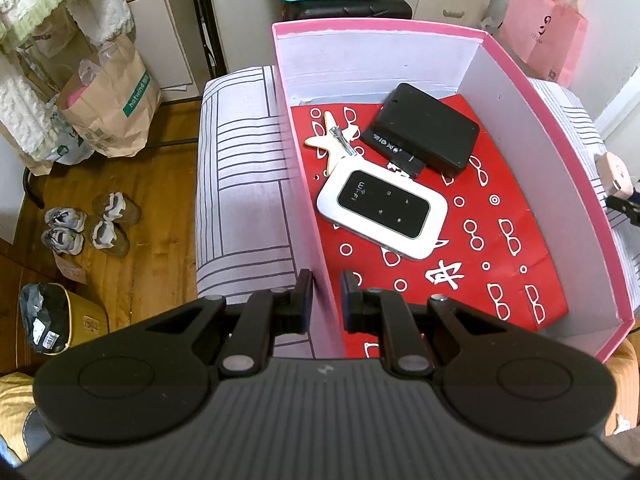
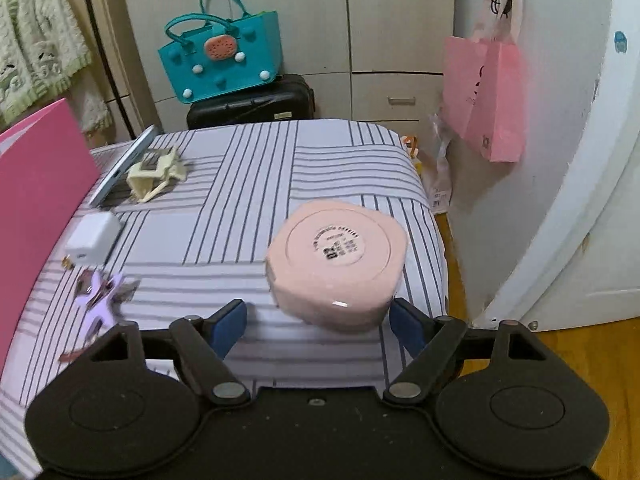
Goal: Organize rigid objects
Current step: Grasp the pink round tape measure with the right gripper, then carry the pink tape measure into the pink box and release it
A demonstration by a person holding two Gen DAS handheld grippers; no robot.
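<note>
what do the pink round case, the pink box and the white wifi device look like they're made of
Pink round case: likely glossy moulded plastic; smooth rounded edges and a bright highlight near its lower rim.
Pink box: looks like matte cardboard; thin flat walls, white inside, with visible folds and seams.
White wifi device: probably hard plastic; smooth white shell around a shiny black panel.

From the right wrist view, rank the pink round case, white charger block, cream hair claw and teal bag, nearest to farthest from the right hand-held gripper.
1. Pink round case: just ahead of the right hand-held gripper, toward its right finger.
2. White charger block: left, by the pink box wall.
3. Cream hair claw: farther back, left.
4. Teal bag: beyond the bed, on a black suitcase.
</note>
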